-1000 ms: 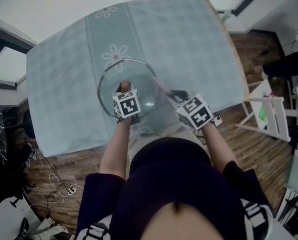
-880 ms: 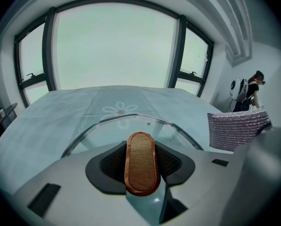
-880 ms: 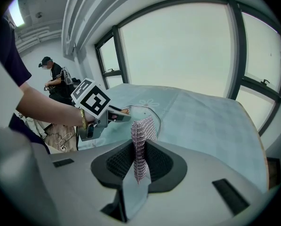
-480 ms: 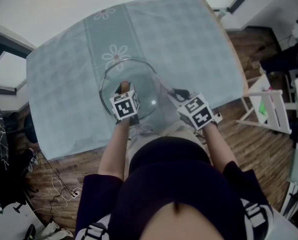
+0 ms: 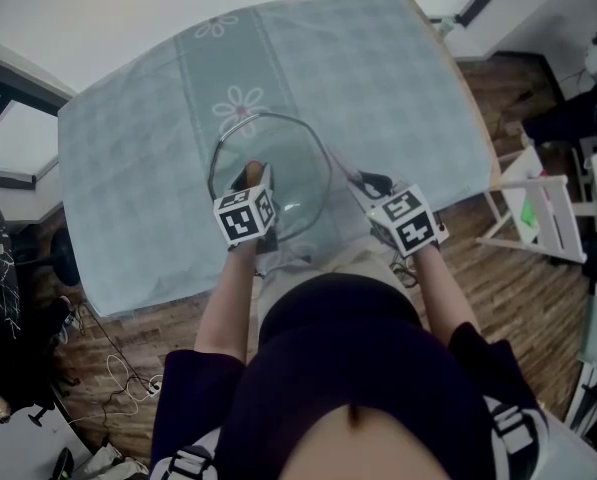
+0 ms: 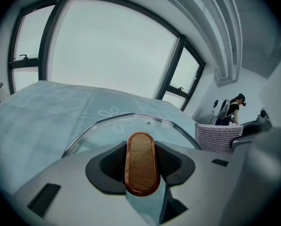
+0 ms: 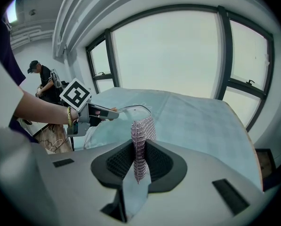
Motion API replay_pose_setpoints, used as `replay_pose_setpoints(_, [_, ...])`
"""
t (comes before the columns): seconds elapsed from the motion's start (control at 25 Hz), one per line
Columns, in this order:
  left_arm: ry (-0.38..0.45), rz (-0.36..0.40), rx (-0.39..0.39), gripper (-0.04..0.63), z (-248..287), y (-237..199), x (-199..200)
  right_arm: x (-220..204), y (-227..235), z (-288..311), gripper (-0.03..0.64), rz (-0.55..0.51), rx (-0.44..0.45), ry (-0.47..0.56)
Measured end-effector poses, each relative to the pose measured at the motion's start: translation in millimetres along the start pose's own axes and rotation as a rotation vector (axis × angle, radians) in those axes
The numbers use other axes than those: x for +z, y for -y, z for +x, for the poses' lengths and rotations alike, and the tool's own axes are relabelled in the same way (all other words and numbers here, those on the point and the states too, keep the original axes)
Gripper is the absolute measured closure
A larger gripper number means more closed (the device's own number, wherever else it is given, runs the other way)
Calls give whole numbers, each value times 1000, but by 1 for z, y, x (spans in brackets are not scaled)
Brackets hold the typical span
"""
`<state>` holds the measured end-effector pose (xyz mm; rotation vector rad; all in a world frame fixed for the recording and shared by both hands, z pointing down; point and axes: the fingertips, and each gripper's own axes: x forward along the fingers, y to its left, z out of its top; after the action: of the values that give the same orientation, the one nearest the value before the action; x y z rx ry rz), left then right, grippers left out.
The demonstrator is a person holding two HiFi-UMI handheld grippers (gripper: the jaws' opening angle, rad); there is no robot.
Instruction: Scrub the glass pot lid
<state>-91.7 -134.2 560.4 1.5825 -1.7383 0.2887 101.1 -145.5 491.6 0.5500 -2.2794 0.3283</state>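
Lid (image 5: 300, 163) partly behind left hand-held gripper (image 5: 248, 178)

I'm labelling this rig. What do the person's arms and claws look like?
The left claw and right claw have pale grey shells with black ribbed pads. Each carries a white cube printed with black square markers. The person wears a dark short-sleeved top and a thin bracelet on the left wrist.

Pale blue-green checked tablecloth (image 5: 408, 98), darker band of white daisies under clear round glass lid (image 5: 283, 163); lid's oval wooden handle (image 6: 141, 164) warm brown; woven metal-mesh scrubber (image 7: 141, 135) silvery lilac.
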Motion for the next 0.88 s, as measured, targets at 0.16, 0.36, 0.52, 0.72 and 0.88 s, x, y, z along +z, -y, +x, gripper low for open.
replay_pose_setpoints(0.16, [16, -20, -40, 431, -6, -4, 3, 4, 4, -2, 540, 10, -34, 8])
replay_pose_setpoints(0.36, [37, -44, -110, 431, -17, -6, 7, 4, 4, -3, 540, 22, -64, 10])
replay_pose_setpoints(0.52, [44, -46, -162, 431, -25, -5, 9, 6, 0, -3, 540, 32, -73, 17])
replay_pose_setpoints(0.72, [48, -10, -217, 430, -30, 0, 10, 8, -5, -2, 540, 38, -82, 24])
replay_pose_setpoints(0.88, [49, 7, -246, 431, -32, 5, 13, 7, -5, -2, 540, 52, -102, 26])
